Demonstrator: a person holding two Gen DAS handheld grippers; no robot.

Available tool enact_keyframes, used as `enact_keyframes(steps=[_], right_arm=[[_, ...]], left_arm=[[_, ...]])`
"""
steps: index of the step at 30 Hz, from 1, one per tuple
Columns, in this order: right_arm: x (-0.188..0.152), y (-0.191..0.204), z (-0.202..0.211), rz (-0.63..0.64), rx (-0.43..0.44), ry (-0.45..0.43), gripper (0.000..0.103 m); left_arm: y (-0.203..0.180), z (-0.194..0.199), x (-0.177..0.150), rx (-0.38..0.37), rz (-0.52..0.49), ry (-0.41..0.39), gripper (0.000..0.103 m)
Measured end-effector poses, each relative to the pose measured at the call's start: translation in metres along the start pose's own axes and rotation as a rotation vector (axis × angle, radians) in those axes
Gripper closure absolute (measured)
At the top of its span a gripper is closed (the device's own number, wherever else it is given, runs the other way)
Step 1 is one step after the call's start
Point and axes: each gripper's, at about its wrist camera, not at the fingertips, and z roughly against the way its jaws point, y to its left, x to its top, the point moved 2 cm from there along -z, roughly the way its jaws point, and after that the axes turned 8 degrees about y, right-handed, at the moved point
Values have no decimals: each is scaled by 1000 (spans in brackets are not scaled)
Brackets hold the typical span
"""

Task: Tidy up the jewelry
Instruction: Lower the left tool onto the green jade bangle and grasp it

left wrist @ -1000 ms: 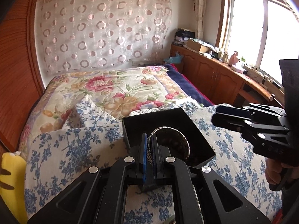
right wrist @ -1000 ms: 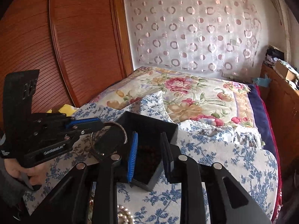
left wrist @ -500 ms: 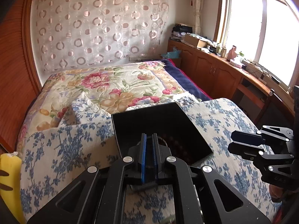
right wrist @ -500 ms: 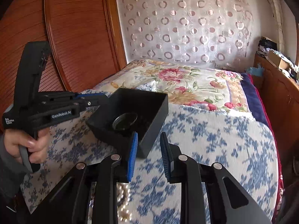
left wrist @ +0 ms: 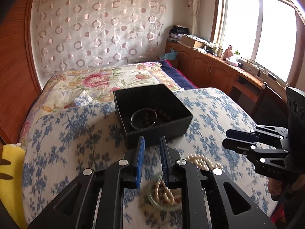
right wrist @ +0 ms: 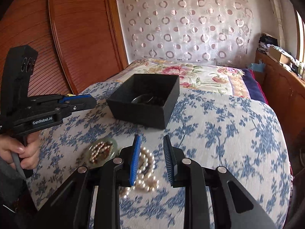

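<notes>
Jewelry lies in two places on the bed [left wrist: 219, 103], which is covered by a blue-flowered white cloth. A black box [left wrist: 152, 112] sits on the cloth toward the far end of it, where the cloth meets a floral quilt [left wrist: 99, 80]. Inside the box rests a silver bangle [left wrist: 144, 118], with a dark bead bracelet [left wrist: 164, 114] beside it toward the right wall.

Nearer the cameras, close to the near edge of the bed, a pale green bangle [right wrist: 101, 153] lies flat on the cloth with a cluster of pearly beads [right wrist: 98, 150] inside its ring. Just to its right lies a heap of pearl necklace [right wrist: 146, 173], partly hidden behind the right gripper's left finger in the right wrist view.

The left gripper [left wrist: 151, 164] hovers over the green bangle, its jaws open with a clear gap between the blue pads, holding nothing. The right gripper [right wrist: 151, 160] hangs over the pearl necklace, its jaws open wide and empty too. In the left wrist view the right gripper shows from the side at the right edge of the bed, and in the right wrist view the left gripper shows from the side at the left edge, with a hand [right wrist: 17, 152] wrapped around its handle.

A wooden wardrobe [right wrist: 57, 34] stands to the left of the bed.
</notes>
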Motion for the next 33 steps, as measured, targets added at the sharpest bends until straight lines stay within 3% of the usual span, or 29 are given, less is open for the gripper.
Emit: enact_keyframes(steps=[4,8,13,15,21,33], right_arm=[[-17,5,6,-2,-15,7,76],[-35,6,12,-16,-17,16,76],[-55,7,16,-39,-23,25,73],[-62,7,18,-45,-27,27,68],[-74,3,15,-49,-29,41,68],[-80,7,16,-27,-19,21,68]], left_arm=[[-3,4,-13,-5,6,7,79],[-6,6,-26,-3,6,21,77],[-11,2,-41,-14,11,49,61],[-13,-2,-46,-13,10,65,49],[-16,-14,-53,-27,23,105,31],[-27,-44,-51,8,19,191,24]])
